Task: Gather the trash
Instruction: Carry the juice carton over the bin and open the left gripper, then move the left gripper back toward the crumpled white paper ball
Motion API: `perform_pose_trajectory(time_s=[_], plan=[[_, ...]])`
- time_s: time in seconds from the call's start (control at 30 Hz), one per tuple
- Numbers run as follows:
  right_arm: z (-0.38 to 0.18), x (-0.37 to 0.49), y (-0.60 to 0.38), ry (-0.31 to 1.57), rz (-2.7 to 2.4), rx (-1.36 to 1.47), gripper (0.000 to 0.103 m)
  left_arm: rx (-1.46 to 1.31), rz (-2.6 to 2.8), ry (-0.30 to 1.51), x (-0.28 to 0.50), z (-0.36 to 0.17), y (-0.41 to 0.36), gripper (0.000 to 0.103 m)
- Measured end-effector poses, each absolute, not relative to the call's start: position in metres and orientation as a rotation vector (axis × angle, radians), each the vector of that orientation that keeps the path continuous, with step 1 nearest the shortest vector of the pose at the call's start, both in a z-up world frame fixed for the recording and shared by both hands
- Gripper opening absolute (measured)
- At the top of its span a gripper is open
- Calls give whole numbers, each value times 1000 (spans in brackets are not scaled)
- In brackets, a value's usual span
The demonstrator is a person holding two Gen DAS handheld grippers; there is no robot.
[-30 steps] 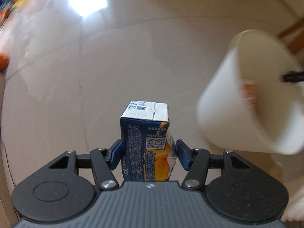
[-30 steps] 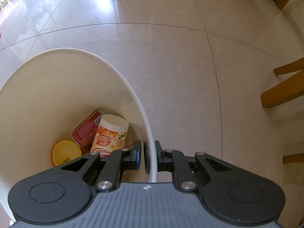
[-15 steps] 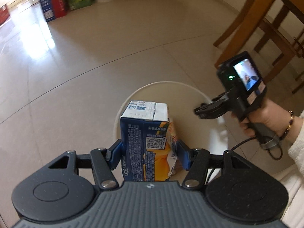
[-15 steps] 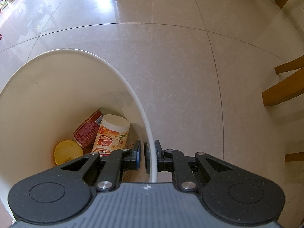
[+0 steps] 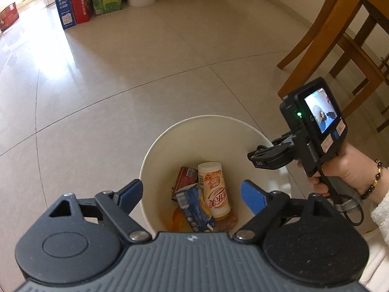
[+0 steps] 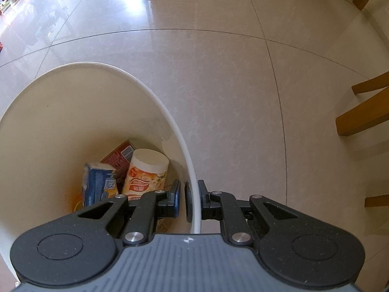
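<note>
— Fingers (image 5: 252, 196) on the left gripper (image 5: 192, 194) are spread wide with nothing between them, hanging right over the white bin (image 5: 167, 136).

— And the blue juice carton (image 5: 193, 206)?

— Down inside the bin, lying tilted on the other trash. It's beside a capped bottle with an orange label (image 5: 215, 189), with a red packet (image 5: 186, 176) behind them and something orange (image 5: 180, 221) underneath.

— What about the right gripper (image 6: 189, 202)?

— Clamped narrow on the bin's rim (image 6: 192, 189), one pad inside the wall and one outside. A hand (image 5: 340, 172) grips its handle. Wooden chair legs (image 5: 313, 36) stand on the tiled floor (image 5: 145, 73) nearby.
</note>
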State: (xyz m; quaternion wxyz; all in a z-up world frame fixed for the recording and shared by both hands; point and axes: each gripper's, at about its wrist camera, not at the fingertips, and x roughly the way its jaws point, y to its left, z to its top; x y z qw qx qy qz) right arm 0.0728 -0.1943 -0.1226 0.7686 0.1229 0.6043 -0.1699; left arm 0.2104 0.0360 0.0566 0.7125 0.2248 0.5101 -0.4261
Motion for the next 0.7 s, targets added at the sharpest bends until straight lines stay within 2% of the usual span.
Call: perform_pose_trajectory(time_s=[0.37, 0.7], plan=[[-123, 73, -193, 1311, -367, 266, 16, 468, -877, 1075, 213, 59, 56, 91], [-123, 72, -194, 1310, -366, 261, 16, 449, -719, 988, 219, 42, 113, 93]])
